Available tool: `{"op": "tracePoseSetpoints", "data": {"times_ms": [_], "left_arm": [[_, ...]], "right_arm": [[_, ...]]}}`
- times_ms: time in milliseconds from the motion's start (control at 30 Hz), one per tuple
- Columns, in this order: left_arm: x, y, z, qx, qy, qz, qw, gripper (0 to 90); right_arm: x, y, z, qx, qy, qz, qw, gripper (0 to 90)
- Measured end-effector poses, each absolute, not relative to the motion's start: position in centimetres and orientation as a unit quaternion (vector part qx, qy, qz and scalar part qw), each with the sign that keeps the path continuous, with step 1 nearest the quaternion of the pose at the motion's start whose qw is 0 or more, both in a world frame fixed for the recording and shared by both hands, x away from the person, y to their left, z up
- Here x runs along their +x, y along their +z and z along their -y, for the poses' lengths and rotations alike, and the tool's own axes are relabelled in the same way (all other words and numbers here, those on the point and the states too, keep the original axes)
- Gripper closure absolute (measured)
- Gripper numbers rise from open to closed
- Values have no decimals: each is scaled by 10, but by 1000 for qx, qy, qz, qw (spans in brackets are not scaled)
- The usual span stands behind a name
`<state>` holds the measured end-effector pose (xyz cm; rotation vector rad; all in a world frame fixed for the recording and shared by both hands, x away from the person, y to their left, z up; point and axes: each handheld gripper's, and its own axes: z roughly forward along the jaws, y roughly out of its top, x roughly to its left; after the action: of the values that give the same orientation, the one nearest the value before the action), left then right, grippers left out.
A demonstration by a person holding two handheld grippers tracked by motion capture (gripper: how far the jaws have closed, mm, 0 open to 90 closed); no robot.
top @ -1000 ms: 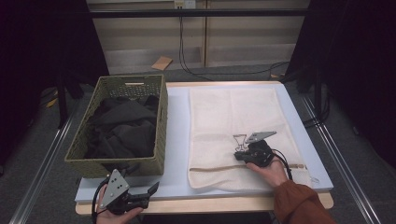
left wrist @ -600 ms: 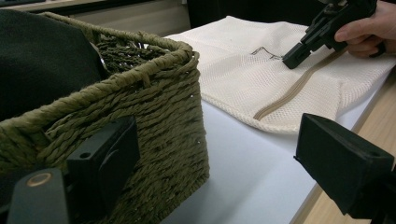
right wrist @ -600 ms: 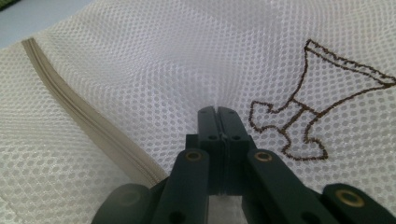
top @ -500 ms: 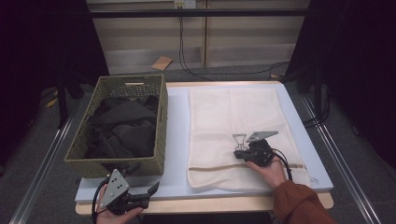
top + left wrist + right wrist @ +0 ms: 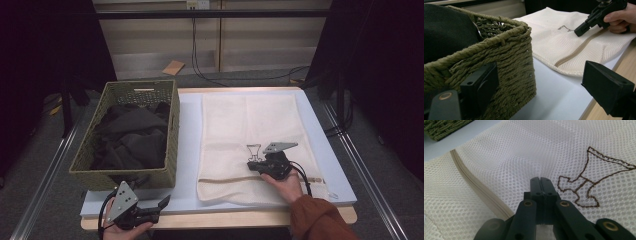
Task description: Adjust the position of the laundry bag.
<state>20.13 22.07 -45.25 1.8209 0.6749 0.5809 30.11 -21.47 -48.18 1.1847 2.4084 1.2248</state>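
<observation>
One mesh bag [image 5: 250, 130] lengthwise away from person, right gripper [image 5: 541, 181] fingers clenched on its mesh, left gripper [image 5: 162, 204] released.

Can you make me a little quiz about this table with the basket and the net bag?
1. True or false: the right gripper has its jaws shut, tips against the cream mesh laundry bag.
2. What lies in the olive woven basket? A) dark clothes B) white towels C) nothing
3. What beige part runs across the bag near its front edge?

Key: 1. True. 2. A, the dark clothes. 3. The beige zip.
</observation>
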Motion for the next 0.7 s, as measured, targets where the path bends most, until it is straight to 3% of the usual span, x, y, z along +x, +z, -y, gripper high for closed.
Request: {"op": "tracePoseSetpoints", "data": {"times_ms": [700], "left_arm": [[201, -452, -222, 761, 247, -285, 528, 140]], "right_arm": [[298, -487, 194, 364, 413, -831, 81, 900]]}}
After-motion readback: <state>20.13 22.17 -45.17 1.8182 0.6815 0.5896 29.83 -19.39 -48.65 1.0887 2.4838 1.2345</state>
